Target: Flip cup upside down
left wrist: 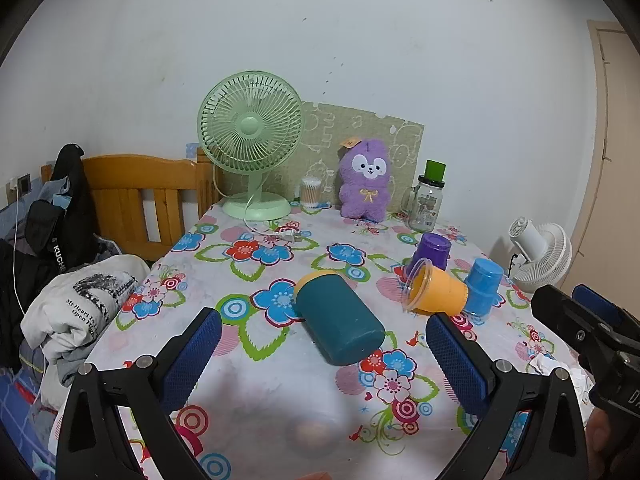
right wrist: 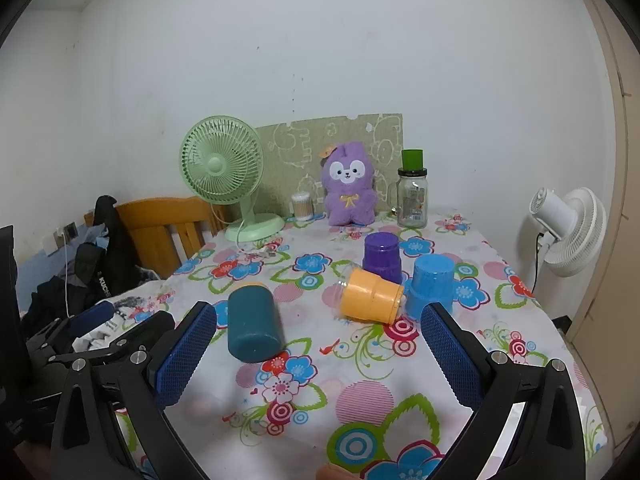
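Observation:
A teal cup with a yellow rim lies on its side on the floral tablecloth, base toward me; it also shows in the right wrist view. An orange cup lies on its side, also in the right wrist view. A purple cup and a blue cup stand upside down behind it. My left gripper is open and empty just short of the teal cup. My right gripper is open and empty, with the teal cup ahead to its left.
A green fan, a purple plush toy, a cotton swab jar and a glass jar with a green cap stand at the table's back. A wooden bed frame and clothes are left. A white fan stands right.

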`<state>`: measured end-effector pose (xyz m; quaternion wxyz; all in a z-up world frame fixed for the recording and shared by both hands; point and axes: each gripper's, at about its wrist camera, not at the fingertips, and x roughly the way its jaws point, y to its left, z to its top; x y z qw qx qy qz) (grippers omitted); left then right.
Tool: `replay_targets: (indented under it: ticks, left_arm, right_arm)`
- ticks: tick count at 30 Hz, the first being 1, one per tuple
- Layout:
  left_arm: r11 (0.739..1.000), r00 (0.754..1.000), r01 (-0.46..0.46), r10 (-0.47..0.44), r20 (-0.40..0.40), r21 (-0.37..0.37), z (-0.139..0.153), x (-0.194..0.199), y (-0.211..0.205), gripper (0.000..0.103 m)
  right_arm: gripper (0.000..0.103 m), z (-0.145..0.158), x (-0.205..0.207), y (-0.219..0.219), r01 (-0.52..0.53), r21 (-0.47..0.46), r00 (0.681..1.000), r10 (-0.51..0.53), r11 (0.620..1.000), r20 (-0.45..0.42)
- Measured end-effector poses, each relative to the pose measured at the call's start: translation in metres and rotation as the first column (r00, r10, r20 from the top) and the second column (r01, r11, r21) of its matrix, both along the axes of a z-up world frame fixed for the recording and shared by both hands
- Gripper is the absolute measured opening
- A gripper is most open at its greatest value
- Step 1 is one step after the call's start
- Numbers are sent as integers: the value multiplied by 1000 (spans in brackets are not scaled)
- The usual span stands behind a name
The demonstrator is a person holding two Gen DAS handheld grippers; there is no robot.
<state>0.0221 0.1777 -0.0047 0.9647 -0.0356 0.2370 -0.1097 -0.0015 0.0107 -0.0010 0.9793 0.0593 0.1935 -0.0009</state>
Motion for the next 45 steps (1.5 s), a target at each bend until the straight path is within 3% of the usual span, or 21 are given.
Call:
replay_targets:
  ticks: [45]
  left_arm:
    - [999, 999, -31, 30, -33, -18, -13, 5, 14, 103]
  right_arm:
    - [103, -4, 10, 7, -24, -11, 999, 24, 1000, -32]
